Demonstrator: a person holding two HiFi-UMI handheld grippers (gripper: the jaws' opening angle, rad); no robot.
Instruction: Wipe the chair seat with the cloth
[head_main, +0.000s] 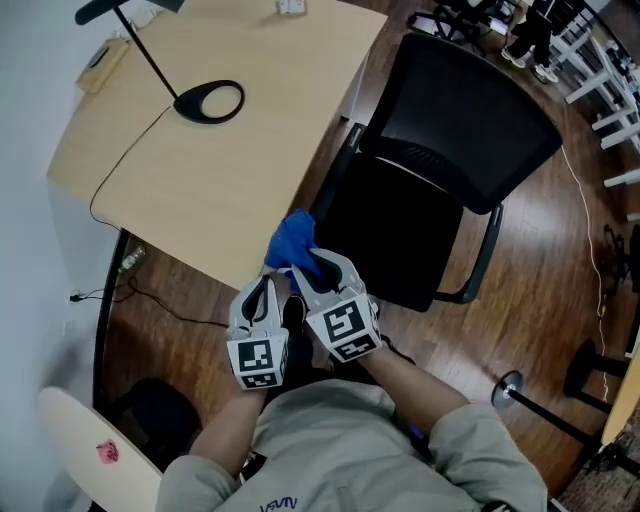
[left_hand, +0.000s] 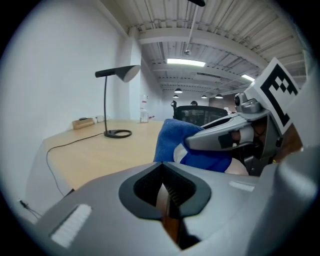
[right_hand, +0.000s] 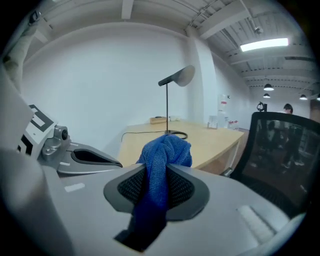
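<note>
Office, wooden desk beside black chair seat. Right gripper clamps blue cloth; left gripper closed, empty. Approach step: next, lower cloth onto seat and sweep.

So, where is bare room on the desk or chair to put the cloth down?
The desk is bare between the lamp base and its near edge, and right of the base. The chair seat is bare too. Crowded: the far left corner, by the small box.
</note>
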